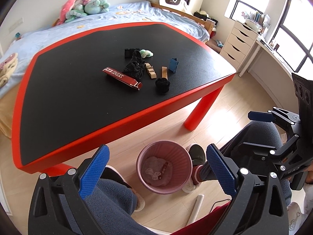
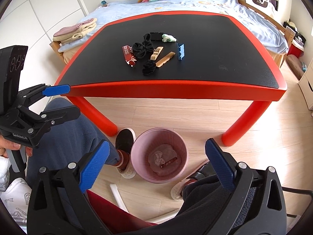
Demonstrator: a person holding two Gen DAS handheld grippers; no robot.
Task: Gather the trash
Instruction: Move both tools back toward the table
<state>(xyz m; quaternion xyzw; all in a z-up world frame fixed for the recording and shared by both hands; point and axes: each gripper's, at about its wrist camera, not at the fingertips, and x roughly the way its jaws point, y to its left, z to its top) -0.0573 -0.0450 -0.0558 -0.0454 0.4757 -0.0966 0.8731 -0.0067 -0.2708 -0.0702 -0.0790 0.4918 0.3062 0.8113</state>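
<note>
Your left gripper [image 1: 156,168] and right gripper [image 2: 156,164] hang over the pink bin [image 2: 159,154], jaws spread wide, nothing between them.

The bin stands on the floor near your feet with crumpled scraps inside. More trash lies on the black table [image 2: 225,74] beyond: a red box [image 2: 128,55], black tangles, wooden bits.

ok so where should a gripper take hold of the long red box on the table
Grip the red box across its narrow width near the middle, coming from above. It lies flat and long, and its open flap end looks flimsy. Black netting lies close along one side, so mind that finger.
</note>
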